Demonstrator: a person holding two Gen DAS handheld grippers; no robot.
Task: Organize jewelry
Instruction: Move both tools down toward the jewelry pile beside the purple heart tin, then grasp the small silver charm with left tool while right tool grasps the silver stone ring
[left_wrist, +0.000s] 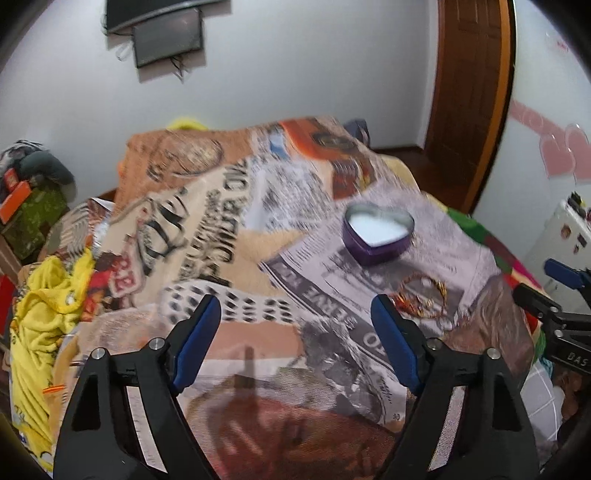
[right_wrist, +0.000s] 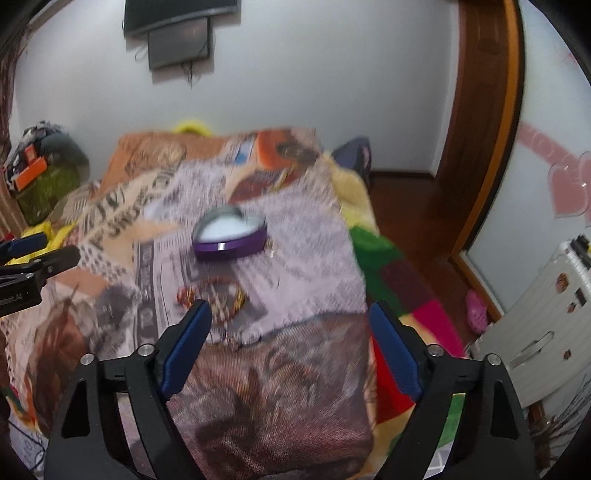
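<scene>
In the left wrist view, the left gripper (left_wrist: 295, 332) is seen with its blue fingers spread wide and nothing between them. A tangle of bracelets (left_wrist: 424, 299), red and gold, is found just beyond and to the outside of its right finger, on the newsprint-patterned blanket (left_wrist: 221, 221). Farther ahead on the same side, the purple heart-shaped tin (left_wrist: 376, 232) is seen lidless, its pale interior showing nothing inside. The right gripper (left_wrist: 554, 306) is glimpsed at the right edge of this view.

In the right wrist view, the right gripper (right_wrist: 290, 339) is likewise held wide apart and empty. The bracelets (right_wrist: 218, 295) are placed directly ahead, just past its left finger tip, with the tin (right_wrist: 231, 234) beyond them almost in line. The pile's spread is judged to run crosswise to the fingers, though blur hides the detail. The right gripper is judged the nearer and better aligned. Smaller silvery pieces (right_wrist: 229, 338) near the left finger are shown only here; the left view hides them
</scene>
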